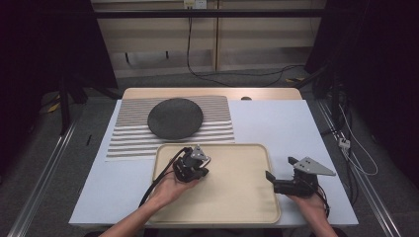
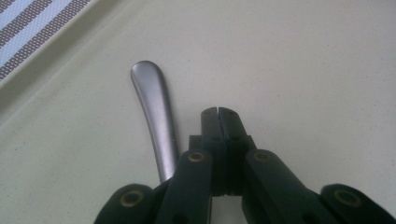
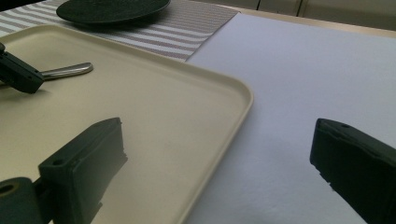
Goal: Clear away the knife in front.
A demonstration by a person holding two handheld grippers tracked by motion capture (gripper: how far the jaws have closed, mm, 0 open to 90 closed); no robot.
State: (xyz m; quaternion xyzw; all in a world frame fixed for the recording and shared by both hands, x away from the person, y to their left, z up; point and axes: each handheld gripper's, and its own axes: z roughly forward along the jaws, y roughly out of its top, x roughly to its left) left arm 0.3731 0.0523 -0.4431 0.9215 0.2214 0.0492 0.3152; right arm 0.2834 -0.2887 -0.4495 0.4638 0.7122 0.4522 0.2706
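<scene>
On the cream tray (image 1: 212, 145), toward its 9 o'clock side, the left gripper (image 1: 190, 170) is down low. In its own view its jaws meet tip to tip with no metal showing between the pads. The utensil handle (image 2: 154, 112) lies just beside them on the tray floor, running off toward 11 o'clock. Its working end is hidden under the gripper, so I cannot tell whether it is a spoon or a fork.

The right gripper (image 1: 280, 168) hangs at the tray's 3 o'clock edge with its jaws spread wide and nothing in them.

The handle looks like brushed steel, so I judge it stiff, fairly light, not fragile, and slick. Lying flat, it offers little to pinch from above. A grip across the narrow neck, with the pads square on both edges, looks safer than one on the broad rounded tip. A dark plate (image 1: 175, 118) sits at 12 o'clock on a striped placemat (image 1: 128, 133).
</scene>
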